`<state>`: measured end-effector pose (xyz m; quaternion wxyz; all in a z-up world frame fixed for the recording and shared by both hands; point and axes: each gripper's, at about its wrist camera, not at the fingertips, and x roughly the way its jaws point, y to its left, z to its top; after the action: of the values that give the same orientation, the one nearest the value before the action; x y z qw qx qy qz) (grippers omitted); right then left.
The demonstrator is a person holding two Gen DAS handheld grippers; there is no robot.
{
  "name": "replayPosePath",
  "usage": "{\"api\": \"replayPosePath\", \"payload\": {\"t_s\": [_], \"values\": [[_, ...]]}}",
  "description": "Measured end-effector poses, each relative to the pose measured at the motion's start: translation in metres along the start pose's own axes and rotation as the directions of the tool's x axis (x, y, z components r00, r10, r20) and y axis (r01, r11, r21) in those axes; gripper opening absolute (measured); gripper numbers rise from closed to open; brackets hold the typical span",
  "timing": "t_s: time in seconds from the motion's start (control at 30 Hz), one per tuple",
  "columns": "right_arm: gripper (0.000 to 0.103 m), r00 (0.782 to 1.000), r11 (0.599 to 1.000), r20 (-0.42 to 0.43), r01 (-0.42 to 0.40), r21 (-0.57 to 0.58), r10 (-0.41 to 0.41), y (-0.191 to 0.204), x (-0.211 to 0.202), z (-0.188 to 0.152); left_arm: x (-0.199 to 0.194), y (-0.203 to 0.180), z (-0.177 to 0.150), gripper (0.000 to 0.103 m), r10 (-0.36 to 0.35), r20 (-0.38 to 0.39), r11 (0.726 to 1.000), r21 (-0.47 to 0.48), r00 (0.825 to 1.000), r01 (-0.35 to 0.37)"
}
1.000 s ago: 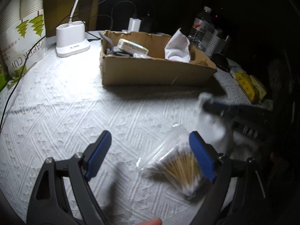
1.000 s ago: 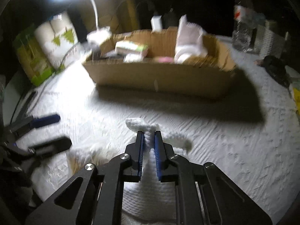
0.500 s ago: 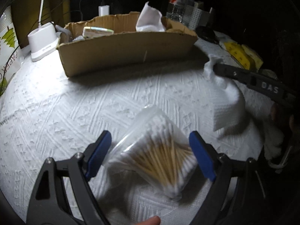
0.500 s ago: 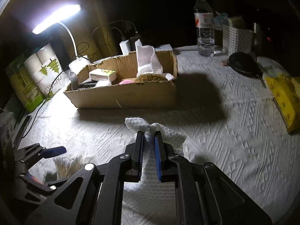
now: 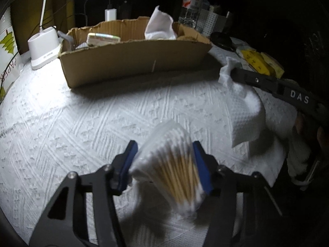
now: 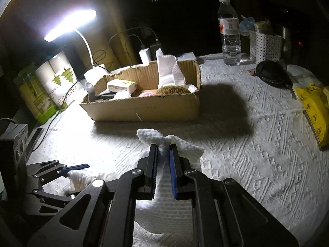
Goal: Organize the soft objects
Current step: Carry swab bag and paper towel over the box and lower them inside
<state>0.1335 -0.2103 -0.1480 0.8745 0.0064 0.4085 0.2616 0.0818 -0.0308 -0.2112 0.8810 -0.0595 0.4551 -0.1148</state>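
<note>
A clear bag of cotton swabs [image 5: 172, 164] sits between the blue pads of my left gripper [image 5: 166, 160], whose jaws are closing and touch the bag on both sides. My right gripper [image 6: 163, 156] is shut on a white paper towel [image 6: 185, 146], which hangs from its tips above the tablecloth. The left wrist view shows that towel [image 5: 244, 119] drooping at the right. Behind both stands an open cardboard box [image 6: 144, 109] with a folded white tissue, a small carton and other items inside.
A desk lamp base [image 5: 43, 45] and a paper cup pack [image 6: 59, 82] stand left of the box. A water bottle [image 6: 229, 30], a white basket [image 6: 265, 45], a black object [image 6: 271, 74] and yellow packets [image 6: 314, 107] lie at the right.
My left gripper moved over the swab bag and its jaws narrowed onto it. The right gripper rose a little with the towel, keeping its grip.
</note>
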Motion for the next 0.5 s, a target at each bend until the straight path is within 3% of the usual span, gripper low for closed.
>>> {"api": "replayPosePath", "payload": {"t_s": [0.5], "values": [[0.012, 0.999, 1.000, 0.046, -0.020, -0.017, 0.021, 0.001, -0.012, 0.025, -0.034, 0.004, 0.021, 0.052, 0.021, 0.088, 1.000, -0.006, 0.996, -0.021]]}}
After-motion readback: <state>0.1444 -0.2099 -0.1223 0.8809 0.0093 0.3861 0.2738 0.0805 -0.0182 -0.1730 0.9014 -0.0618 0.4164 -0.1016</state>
